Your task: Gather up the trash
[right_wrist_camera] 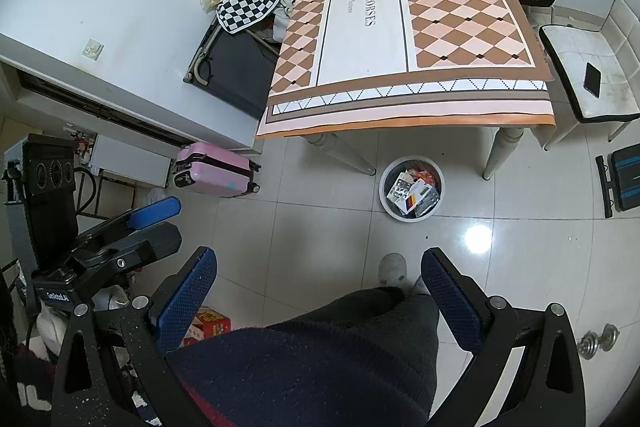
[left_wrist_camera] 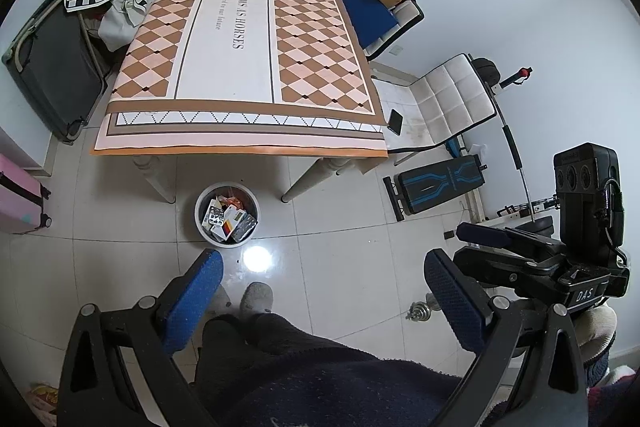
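Blue-padded left gripper (left_wrist_camera: pixel 320 291) and right gripper (right_wrist_camera: pixel 320 287) hang with fingers spread wide and empty, well apart from the round white trash bin (left_wrist_camera: pixel 200 215) holding cartons and blister packs

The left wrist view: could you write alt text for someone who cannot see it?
A white trash bin holding pill packs and boxes stands on the tiled floor by a table with a diamond-patterned cloth. The open left gripper frames the bottom above a person's dark-trousered legs, the right gripper beside it.
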The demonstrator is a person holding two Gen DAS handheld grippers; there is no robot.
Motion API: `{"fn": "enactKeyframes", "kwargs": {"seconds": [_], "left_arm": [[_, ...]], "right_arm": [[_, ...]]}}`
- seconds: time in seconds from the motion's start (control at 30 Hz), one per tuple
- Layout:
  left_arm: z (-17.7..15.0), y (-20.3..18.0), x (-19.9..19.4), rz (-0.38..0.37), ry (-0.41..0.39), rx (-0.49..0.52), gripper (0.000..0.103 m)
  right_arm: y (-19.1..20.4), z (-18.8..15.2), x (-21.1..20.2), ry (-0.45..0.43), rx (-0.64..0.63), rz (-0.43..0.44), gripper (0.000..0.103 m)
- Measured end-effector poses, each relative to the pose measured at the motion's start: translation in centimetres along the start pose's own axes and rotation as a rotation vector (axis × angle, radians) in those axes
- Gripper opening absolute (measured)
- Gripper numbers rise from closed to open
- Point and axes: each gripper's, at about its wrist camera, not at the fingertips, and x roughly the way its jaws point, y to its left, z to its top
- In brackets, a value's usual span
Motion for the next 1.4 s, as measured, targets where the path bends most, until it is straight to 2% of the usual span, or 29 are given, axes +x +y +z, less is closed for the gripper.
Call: {"fn": "enactKeyframes", "kwargs": {"seconds": [1.2,1.4], "left_arm": [[-0.1,0.1,-0.6,0.001,-0.003,0.004,0.103],[0.1,-1.0,-0.9,-0.004,-0.008,0.016,0.103]], "right_arm": [[0.8,-0.2,-0.8,-0.003,-0.006,-0.001,0.103],[0.4,0.1,-0.9,0.002,-0.006,0.002,0.103]]}}
